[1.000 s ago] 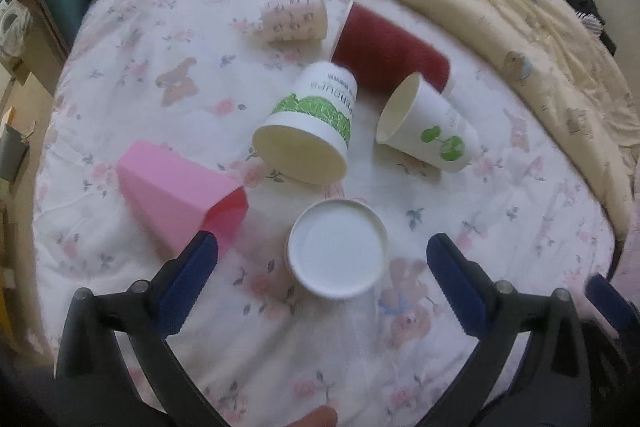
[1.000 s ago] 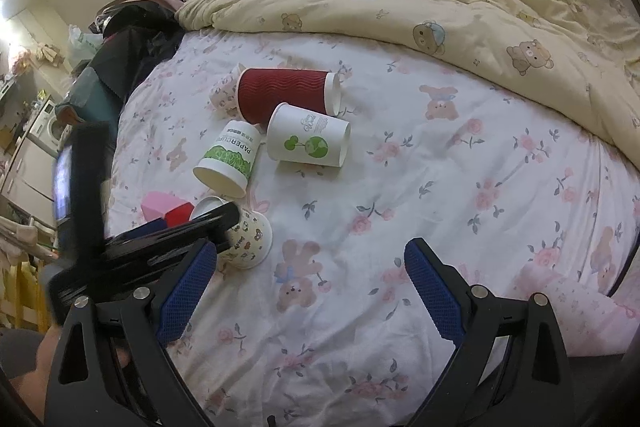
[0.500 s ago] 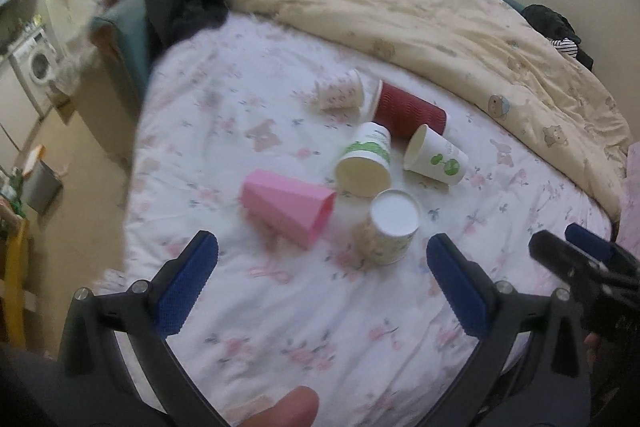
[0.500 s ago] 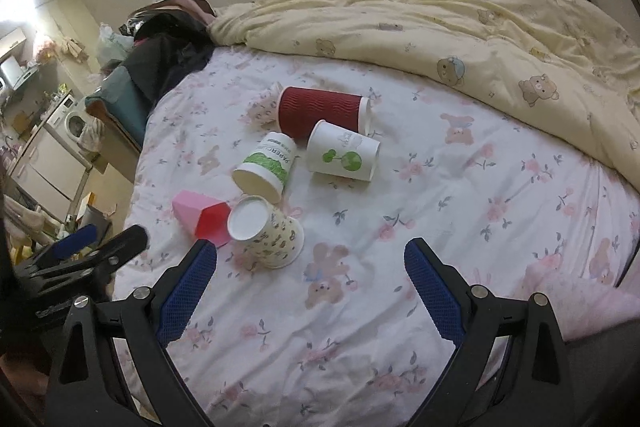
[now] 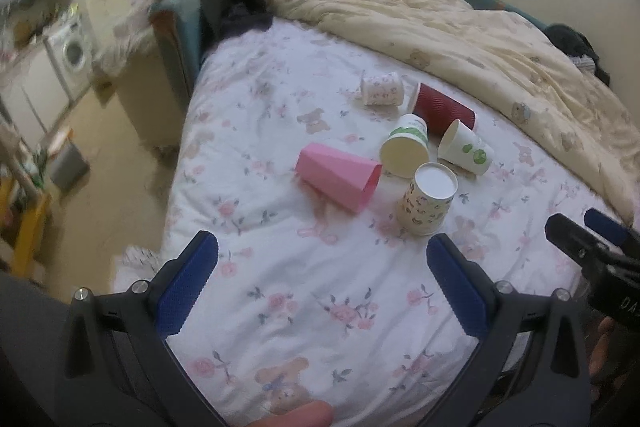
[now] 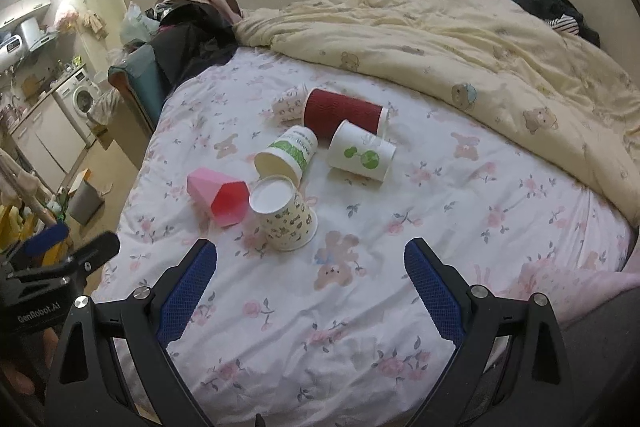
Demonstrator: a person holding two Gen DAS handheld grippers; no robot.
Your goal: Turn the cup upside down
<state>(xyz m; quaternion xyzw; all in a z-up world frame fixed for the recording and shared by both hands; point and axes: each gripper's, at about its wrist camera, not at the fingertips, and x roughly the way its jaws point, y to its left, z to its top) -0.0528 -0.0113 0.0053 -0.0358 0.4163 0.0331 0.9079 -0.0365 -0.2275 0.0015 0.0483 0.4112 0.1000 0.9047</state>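
A patterned paper cup (image 5: 427, 202) stands upside down on the floral bedsheet, white base up; it also shows in the right wrist view (image 6: 283, 211). Beside it lie a pink cup (image 5: 338, 177), a green-print cup (image 5: 405, 146), a white cup with green dots (image 5: 464, 147), a dark red cup (image 5: 444, 105) and a small patterned cup (image 5: 380, 89), all on their sides. My left gripper (image 5: 322, 283) is open and empty, well back from the cups. My right gripper (image 6: 310, 289) is open and empty, also held back over the sheet.
A cream bear-print duvet (image 6: 460, 39) is bunched along the far and right side of the bed. The bed's left edge (image 5: 180, 163) drops to the floor, with a bin (image 6: 84, 201) and a washing machine (image 6: 82, 95) beyond. Dark clothes (image 6: 192, 31) are piled at the bed's head.
Both grippers have pulled back and up from the cups, so more of the room shows. The patterned cup stays upside down on the sheet, free of both grippers.
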